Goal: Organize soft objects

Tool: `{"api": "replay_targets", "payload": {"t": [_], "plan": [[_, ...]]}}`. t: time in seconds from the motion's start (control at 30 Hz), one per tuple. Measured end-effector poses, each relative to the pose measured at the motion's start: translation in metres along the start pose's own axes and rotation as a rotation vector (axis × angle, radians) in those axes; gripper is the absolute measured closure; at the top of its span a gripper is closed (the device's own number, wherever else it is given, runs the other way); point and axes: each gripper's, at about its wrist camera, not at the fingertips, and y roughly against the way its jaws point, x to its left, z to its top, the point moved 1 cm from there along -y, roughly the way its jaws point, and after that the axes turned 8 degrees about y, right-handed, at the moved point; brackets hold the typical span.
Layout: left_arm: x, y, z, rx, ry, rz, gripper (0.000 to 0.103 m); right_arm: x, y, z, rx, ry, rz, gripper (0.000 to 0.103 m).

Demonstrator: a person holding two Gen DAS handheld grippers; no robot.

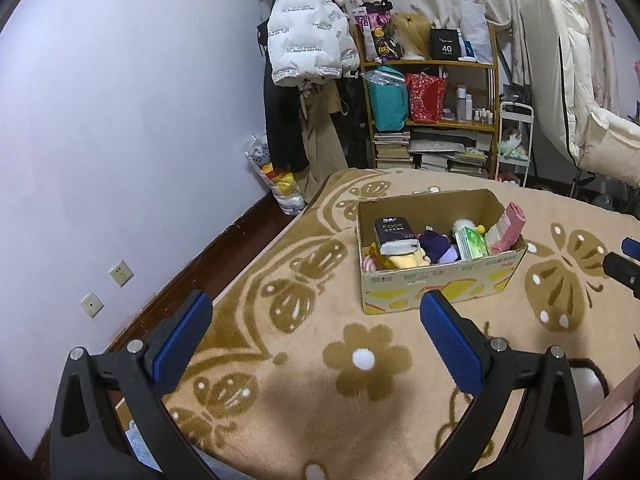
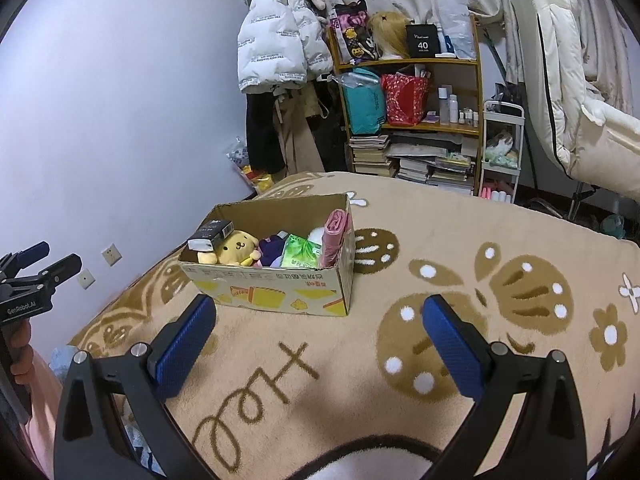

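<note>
on the butterfly-patterned blanket (image 2: 400, 216), a filled cardboard box (image 2: 280, 292), cluttered shelf (image 2: 412, 64) behind

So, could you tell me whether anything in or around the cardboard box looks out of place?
Nothing is spilled. The only oddity: the black tissue pack lies tilted on top of the plush toys at one end of the cardboard box rather than tucked in.
</note>
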Motion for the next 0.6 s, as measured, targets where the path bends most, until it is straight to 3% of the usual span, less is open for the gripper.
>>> {"api": "replay_targets", "payload": {"t": [0.6], "plan": [[-0.0088, -0.0056, -0.0043, 0.019, -0.04, 0.001, 0.001, -0.0082, 0.0034, -0.003, -0.011, -0.032, -0.013, 0.0]]}}
